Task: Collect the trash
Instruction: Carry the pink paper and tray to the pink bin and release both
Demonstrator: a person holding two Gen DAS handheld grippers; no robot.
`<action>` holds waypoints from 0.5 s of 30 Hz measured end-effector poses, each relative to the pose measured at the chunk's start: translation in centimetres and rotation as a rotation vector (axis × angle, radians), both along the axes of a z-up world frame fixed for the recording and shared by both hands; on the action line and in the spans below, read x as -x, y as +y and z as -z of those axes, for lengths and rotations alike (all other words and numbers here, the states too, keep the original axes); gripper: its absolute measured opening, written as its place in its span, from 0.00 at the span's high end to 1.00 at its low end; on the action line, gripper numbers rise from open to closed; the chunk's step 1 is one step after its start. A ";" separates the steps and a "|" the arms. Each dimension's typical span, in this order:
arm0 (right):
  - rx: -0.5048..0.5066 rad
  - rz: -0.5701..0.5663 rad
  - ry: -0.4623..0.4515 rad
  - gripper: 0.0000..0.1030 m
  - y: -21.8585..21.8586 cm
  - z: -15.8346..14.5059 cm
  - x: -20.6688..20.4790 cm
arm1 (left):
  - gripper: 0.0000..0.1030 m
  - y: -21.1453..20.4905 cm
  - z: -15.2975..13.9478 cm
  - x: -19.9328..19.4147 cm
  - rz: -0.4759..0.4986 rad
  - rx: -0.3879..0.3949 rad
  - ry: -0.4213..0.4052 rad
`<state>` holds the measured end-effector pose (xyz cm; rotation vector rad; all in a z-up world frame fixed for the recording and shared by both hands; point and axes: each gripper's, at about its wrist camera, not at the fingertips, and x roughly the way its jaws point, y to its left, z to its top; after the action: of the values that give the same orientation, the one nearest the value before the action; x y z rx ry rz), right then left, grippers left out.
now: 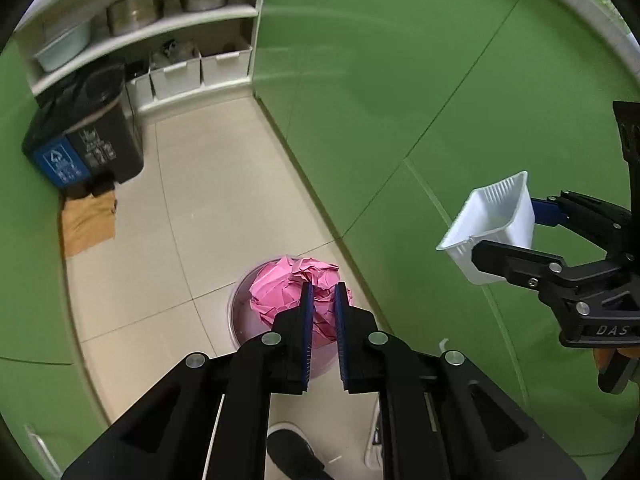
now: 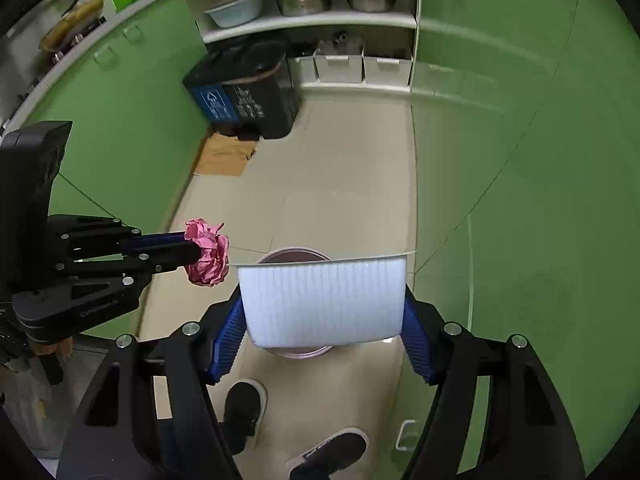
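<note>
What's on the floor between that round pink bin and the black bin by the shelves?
Mostly bare floor tiles; only brown cardboard lies near the black bin, seen beyond the round pink bin in the right wrist view.

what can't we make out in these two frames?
- Round bin on the floor: in both views its inside is hidden, by the pink paper ball in the left gripper and by the white plastic tub in the right gripper.
- Black two-part bin: its label text is too small to read.
- White crates on the low shelf: contents hidden by their walls.
</note>
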<state>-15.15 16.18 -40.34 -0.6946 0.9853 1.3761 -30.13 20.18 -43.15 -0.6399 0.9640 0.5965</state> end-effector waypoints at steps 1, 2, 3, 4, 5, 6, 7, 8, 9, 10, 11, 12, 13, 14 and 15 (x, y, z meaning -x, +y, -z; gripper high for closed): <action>0.001 -0.001 0.000 0.34 0.0 1.3 -0.1 | 0.77 0.1 1.3 0.0 -0.011 -0.011 0.009; 0.003 -0.002 0.000 0.34 0.0 2.2 -0.1 | 0.48 0.1 2.2 0.0 -0.023 -0.014 0.016; 0.005 -0.004 0.000 0.34 0.0 3.1 0.0 | 0.26 0.3 3.0 0.2 -0.039 -0.015 0.016; 0.006 -0.006 -0.001 0.34 -0.1 3.7 0.0 | 0.05 0.4 3.7 0.5 -0.055 -0.020 0.001; 0.008 -0.009 -0.002 0.34 -0.1 4.2 0.1 | 0.05 0.4 4.0 0.5 -0.062 -0.026 0.000; 0.009 -0.012 -0.001 0.34 -0.3 4.6 0.1 | 0.05 0.5 4.4 0.5 -0.070 -0.028 0.009; 0.010 -0.015 0.001 0.34 -0.3 5.1 0.2 | 0.05 0.6 4.6 0.7 -0.081 -0.030 0.012; 0.011 -0.017 0.003 0.34 -0.3 5.5 0.3 | 0.05 0.8 4.8 1.0 -0.094 -0.029 0.007; 0.013 -0.022 0.005 0.34 -0.3 6.0 0.5 | 0.05 0.9 4.8 1.2 -0.102 -0.032 0.006; 0.014 -0.026 0.007 0.34 -0.1 6.4 0.7 | 0.05 0.9 4.8 1.3 -0.108 -0.038 0.007; 0.017 -0.033 0.009 0.34 0.0 6.7 0.9 | 0.05 0.9 4.7 1.7 -0.118 -0.041 0.003; 0.020 -0.040 0.010 0.34 0.2 7.1 1.2 | 0.05 0.9 4.6 2.0 -0.129 -0.042 0.000; 0.021 -0.046 0.014 0.34 0.0 7.2 1.3 | 0.05 1.0 4.5 2.2 -0.139 -0.045 -0.001; 0.022 -0.054 0.019 0.34 0.2 7.5 1.6 | 0.05 1.1 4.3 2.6 -0.149 -0.048 -0.001; 0.022 -0.062 0.025 0.34 0.4 7.7 1.8 | 0.05 1.4 4.3 2.8 -0.155 -0.050 -0.003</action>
<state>-16.99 16.54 -48.04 -0.7307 1.0074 1.4329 -32.94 21.59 -47.47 -0.6744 0.8993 0.7551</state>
